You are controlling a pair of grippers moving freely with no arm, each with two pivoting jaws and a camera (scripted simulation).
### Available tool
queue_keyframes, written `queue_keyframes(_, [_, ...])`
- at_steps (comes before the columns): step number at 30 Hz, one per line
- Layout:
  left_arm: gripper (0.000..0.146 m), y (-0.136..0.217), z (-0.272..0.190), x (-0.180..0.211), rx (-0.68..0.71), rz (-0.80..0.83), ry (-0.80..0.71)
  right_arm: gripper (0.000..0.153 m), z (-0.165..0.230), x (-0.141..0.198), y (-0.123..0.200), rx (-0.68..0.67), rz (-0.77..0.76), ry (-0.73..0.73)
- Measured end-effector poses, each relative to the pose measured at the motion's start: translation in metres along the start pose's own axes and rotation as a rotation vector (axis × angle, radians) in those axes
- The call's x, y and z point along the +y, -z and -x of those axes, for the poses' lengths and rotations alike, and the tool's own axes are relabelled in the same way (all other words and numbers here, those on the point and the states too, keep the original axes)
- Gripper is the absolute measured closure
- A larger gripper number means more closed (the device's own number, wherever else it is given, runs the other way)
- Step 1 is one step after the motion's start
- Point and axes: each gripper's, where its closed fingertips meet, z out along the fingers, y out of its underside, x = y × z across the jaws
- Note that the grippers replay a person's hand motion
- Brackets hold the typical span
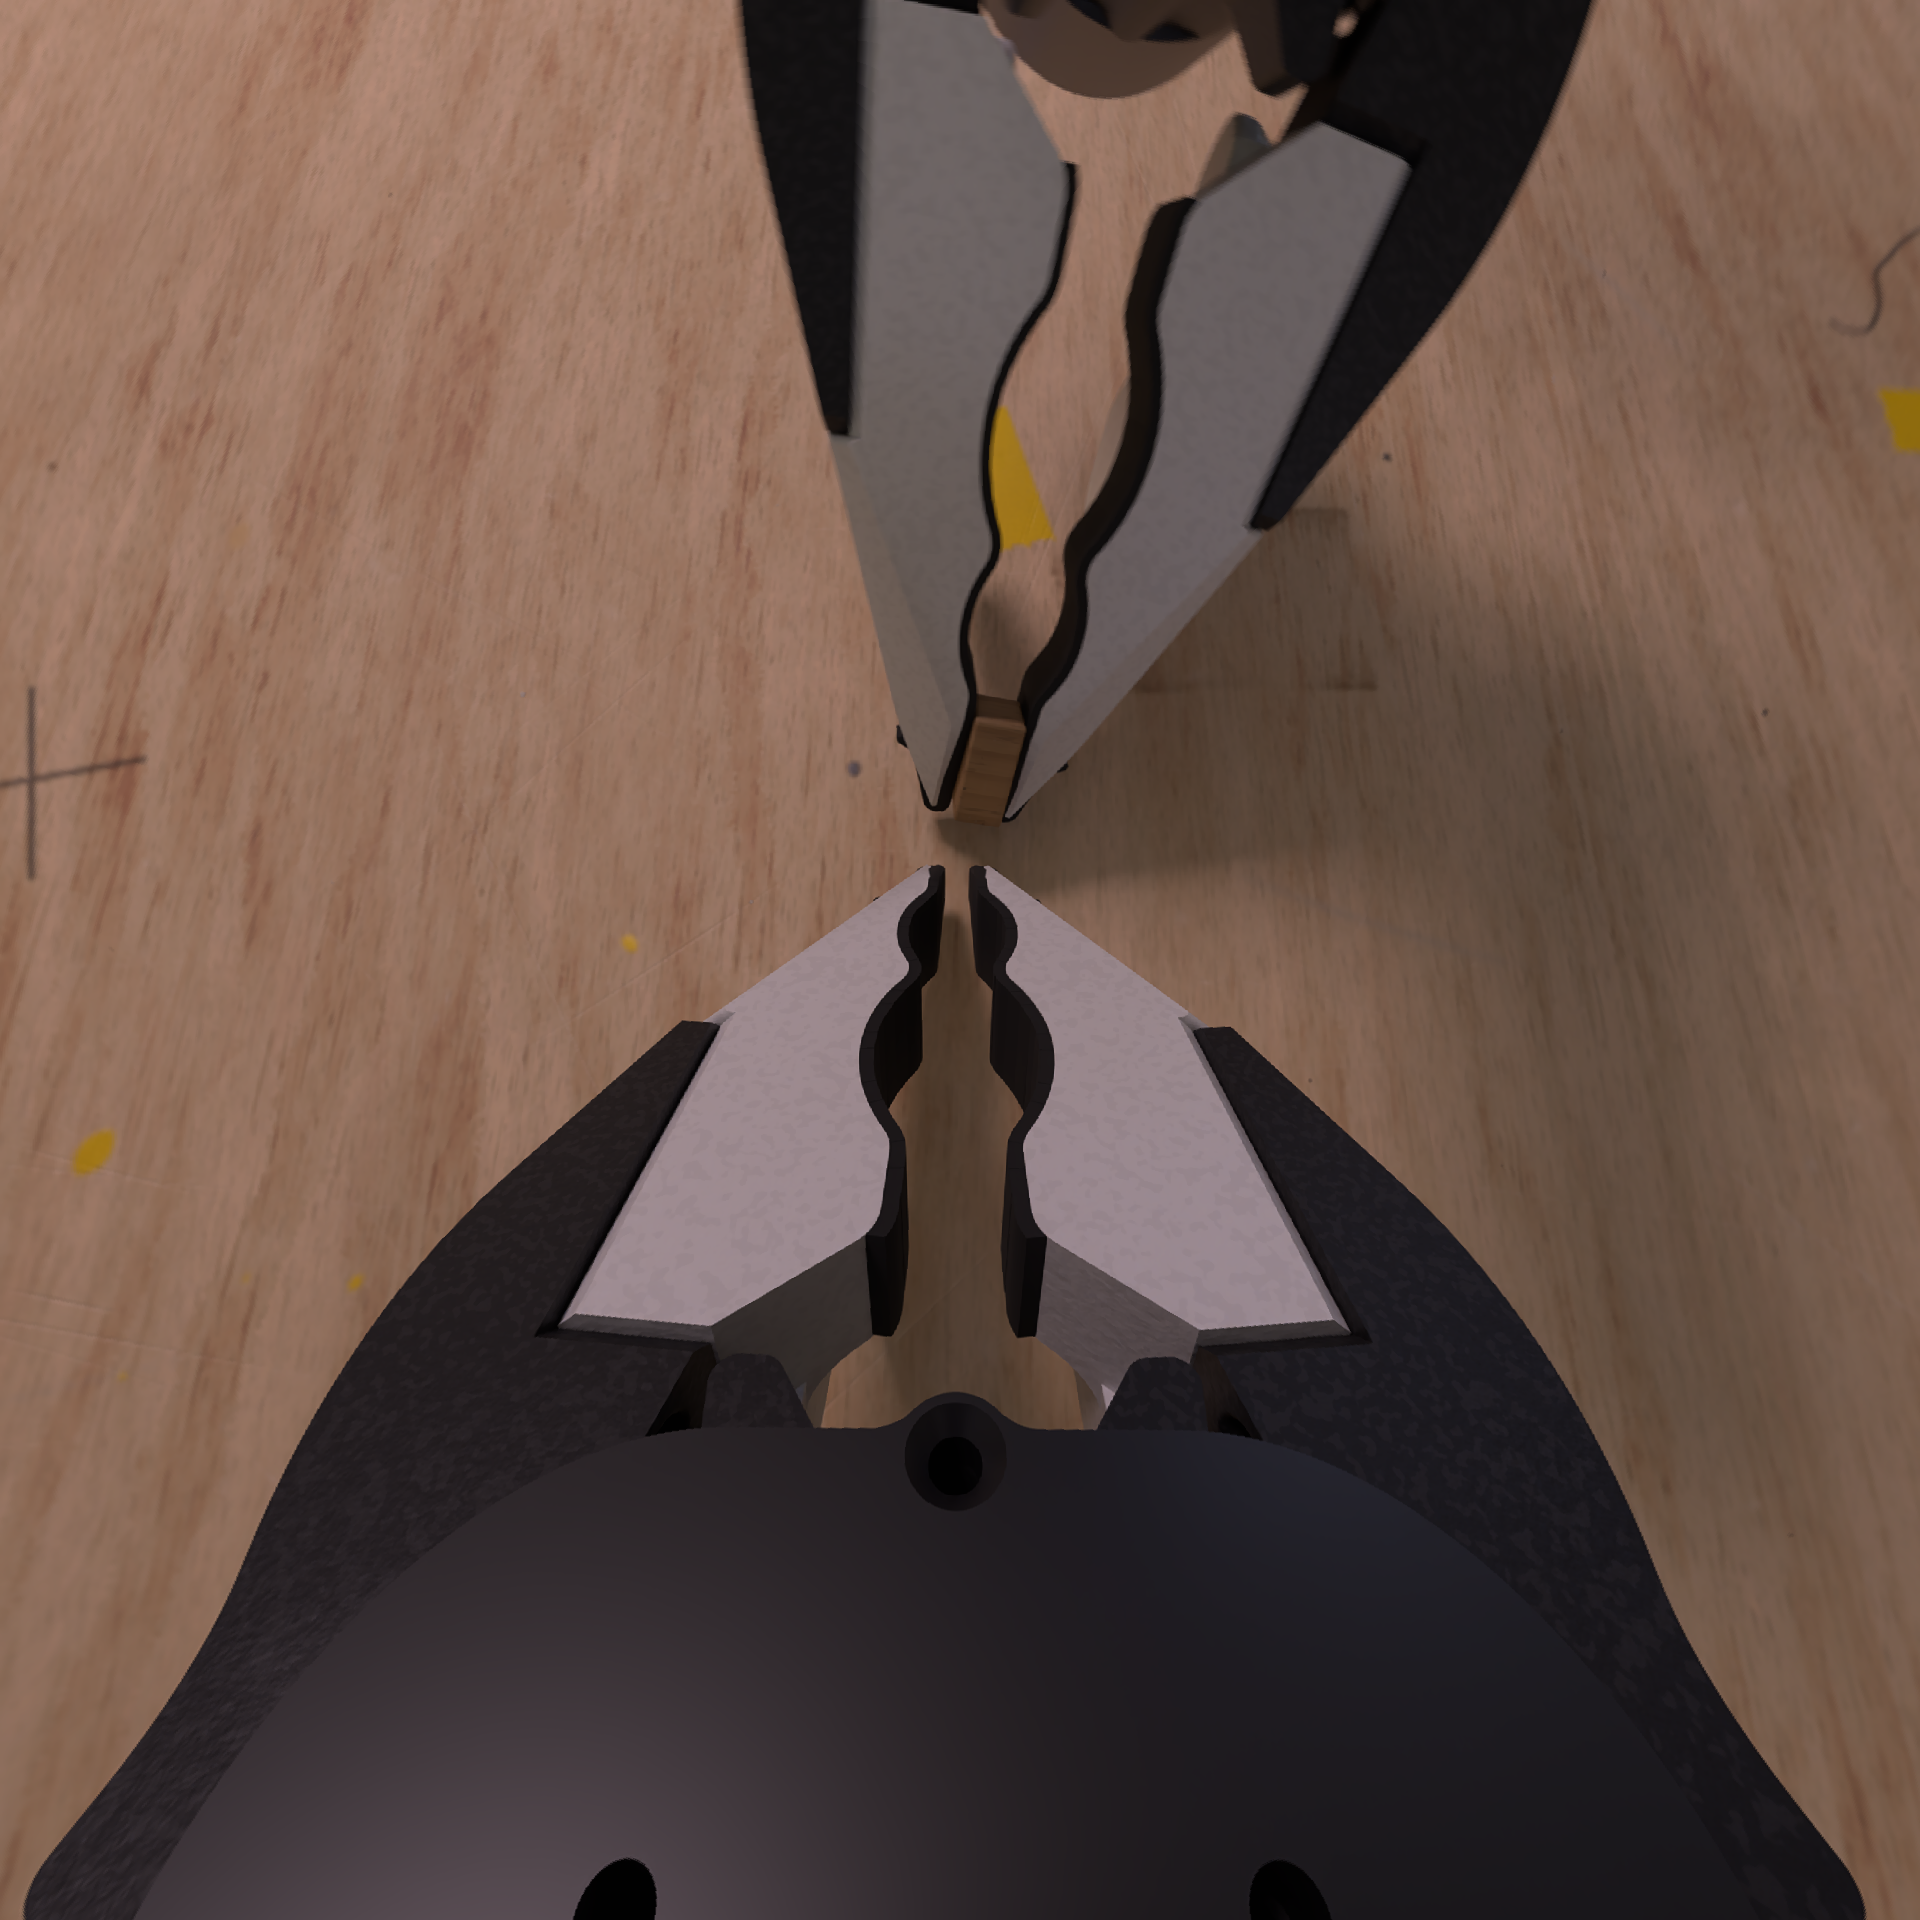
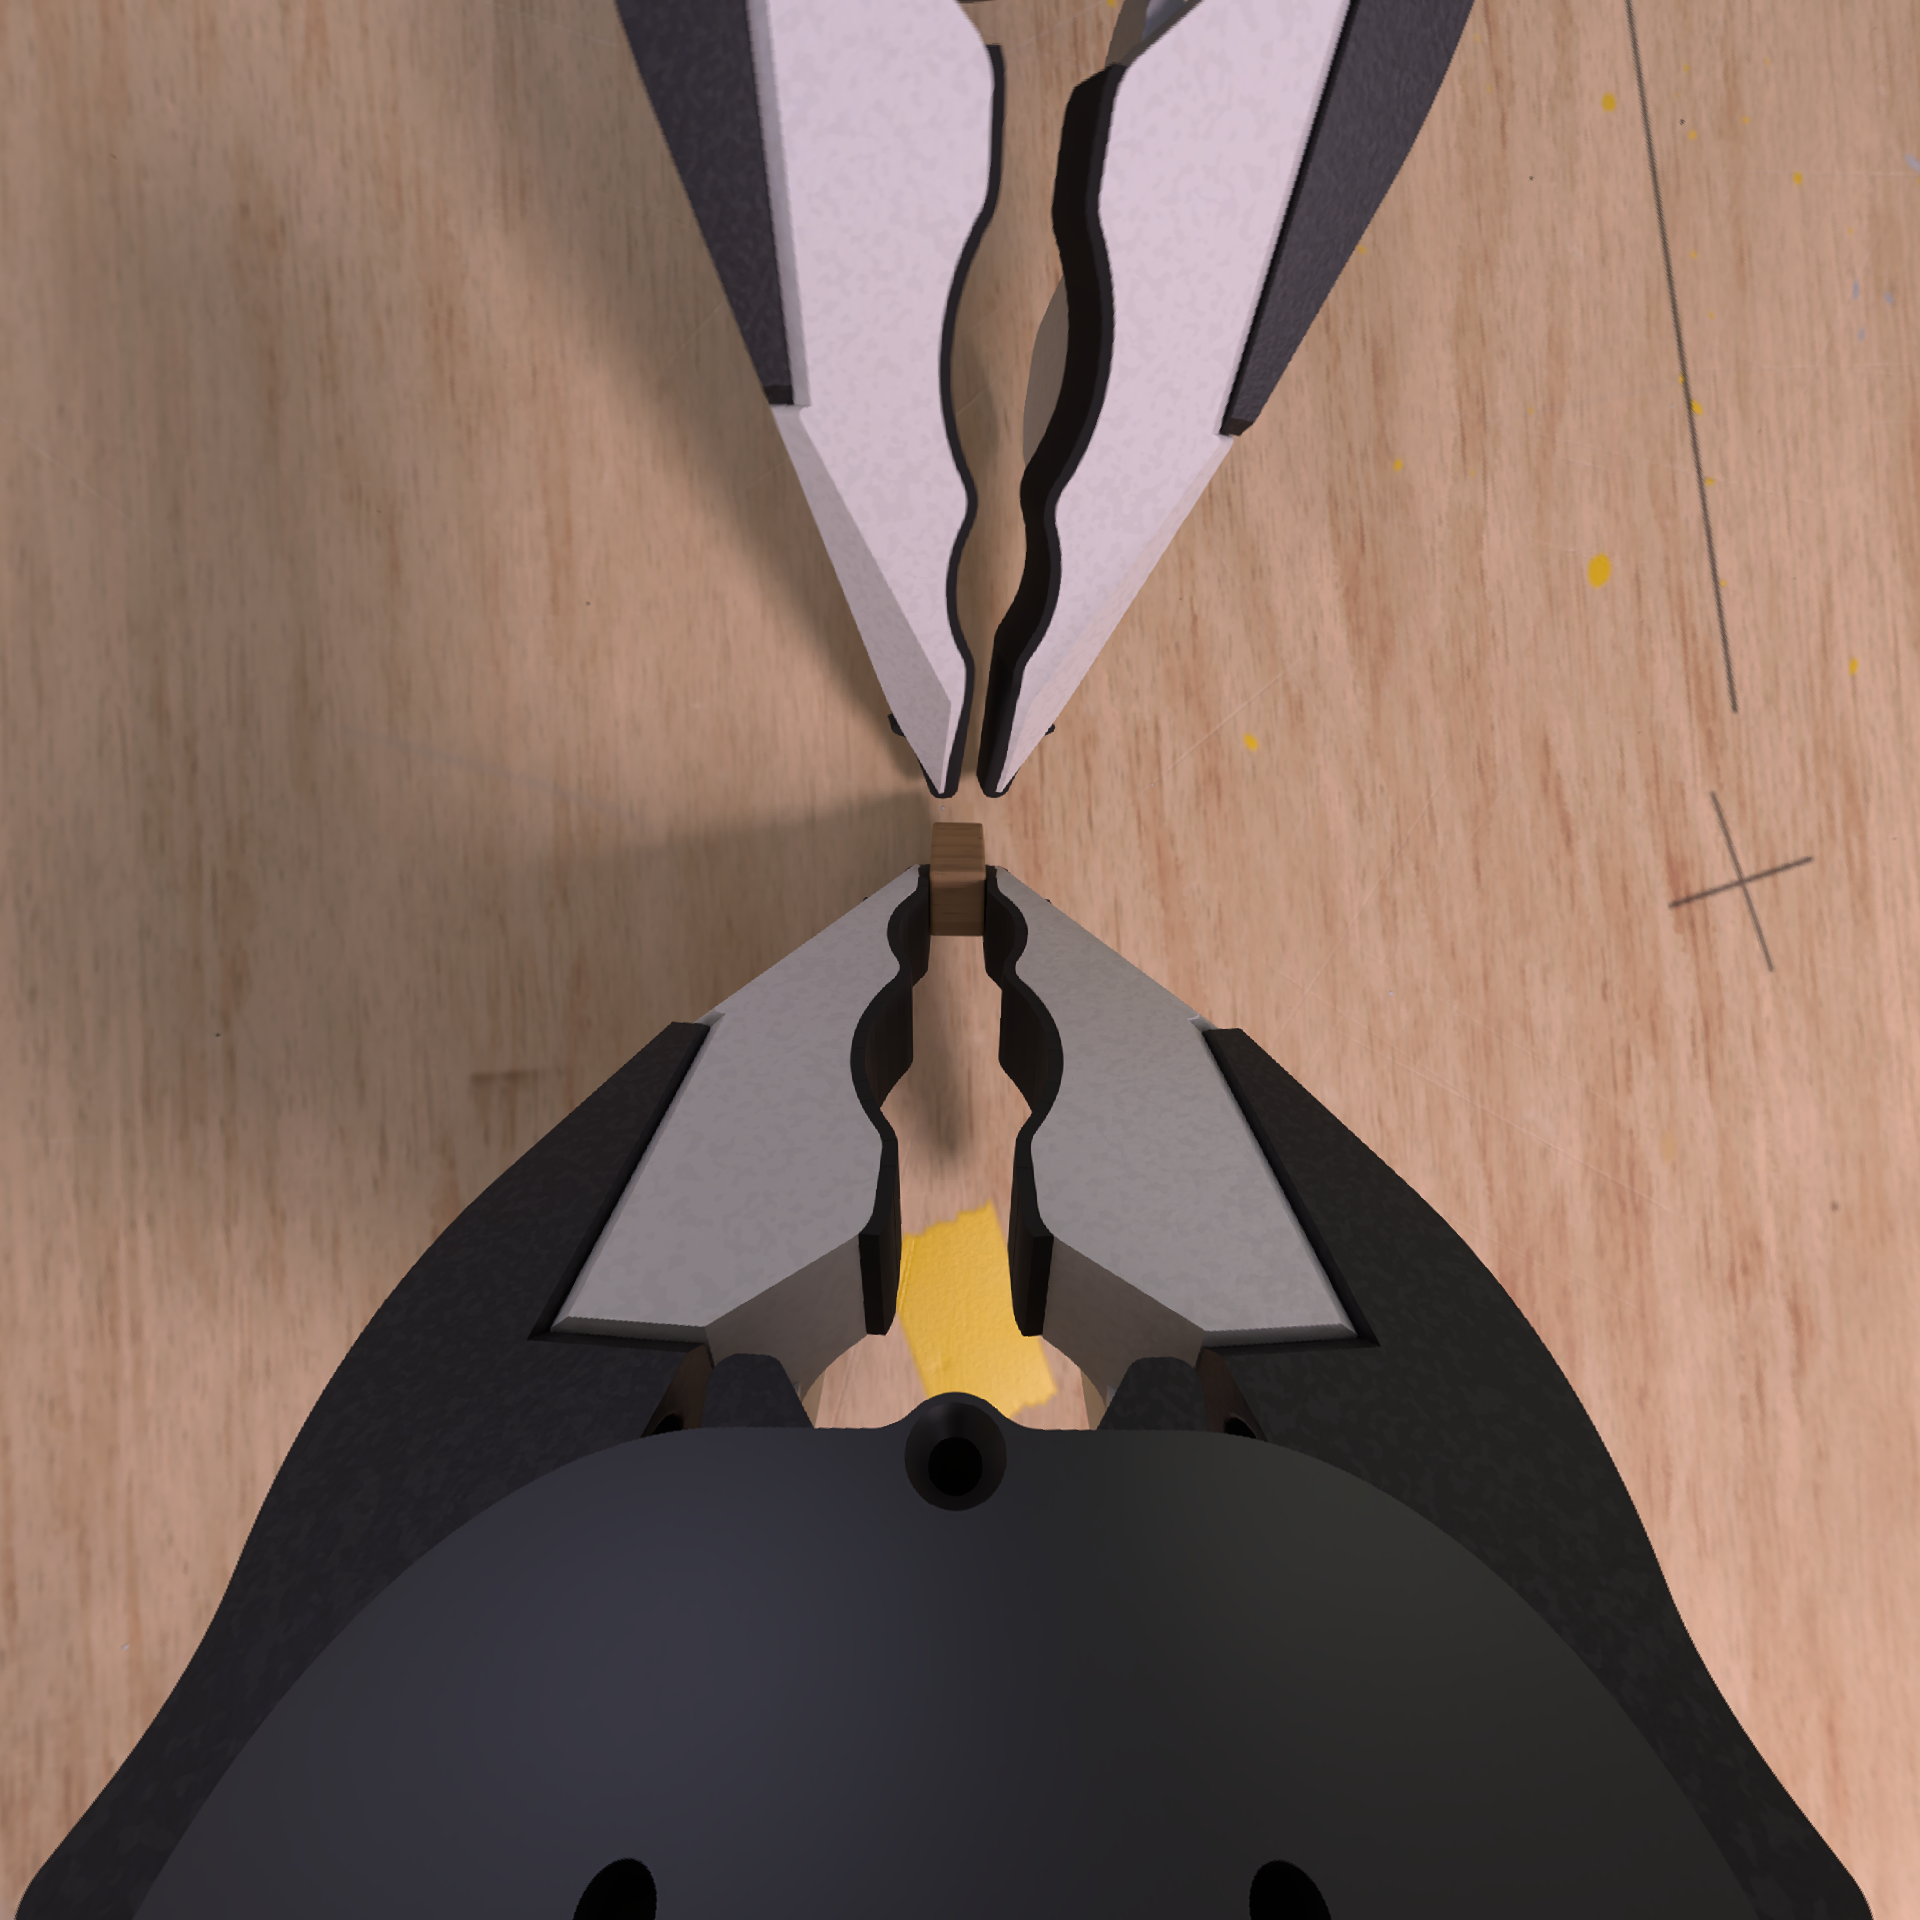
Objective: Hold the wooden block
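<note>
A pale plywood tabletop (image 2: 364, 520), flecked with yellow paint and pencilled crosses, is seen below. The small wooden block (image 2: 957, 883) is pinched at the fingertips of the right hand-held gripper (image 2: 957, 896). The left hand-held gripper (image 1: 958, 883), just beside it, appears nearly closed and empty.

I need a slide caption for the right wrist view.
Right gripper pinches the small wooden block at its fingertips; left gripper, nearly closed, faces it.

Each view is taken from behind its own tongs, angled down at the desk (image 1: 364, 520) from close by. The views face each other; the wooden block (image 2: 956, 883) and both tong tips are shared.
</note>
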Motion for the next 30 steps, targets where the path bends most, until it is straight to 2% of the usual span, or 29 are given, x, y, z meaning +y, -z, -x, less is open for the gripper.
queue_keyframes(2, [0.142, 0.001, 0.002, -0.001, 0.000, -0.010, 0.036, 0.144, -0.001, 0.000, 0.000, 0.012, 0.007, 0.002])
queue_keyframes(6, [0.146, 0.015, 0.022, -0.013, -0.103, -0.102, 0.067, 0.144, -0.001, 0.000, 0.000, 0.013, -0.017, -0.022])
queue_keyframes(12, [0.146, 0.008, 0.003, -0.002, -0.046, 0.035, -0.177, 0.144, 0.000, 0.000, -0.001, -0.011, -0.046, -0.066])
queue_keyframes(14, [0.140, 0.002, -0.001, 0.000, -0.029, 0.070, -0.210, 0.144, 0.000, 0.000, -0.001, -0.009, -0.045, -0.063])
queue_keyframes(20, [0.141, -0.001, 0.000, 0.001, -0.077, 0.100, -0.269, 0.144, 0.000, 0.001, -0.001, -0.005, -0.042, -0.062])
queue_keyframes(24, [0.140, 0.000, 0.001, 0.002, -0.154, 0.167, -0.386, 0.144, 0.000, 0.001, -0.001, -0.008, -0.044, -0.064])
queue_keyframes(30, [0.139, -0.001, 0.002, 0.005, -0.083, 0.169, -0.315, 0.144, 0.000, 0.000, -0.001, -0.008, -0.040, -0.048])
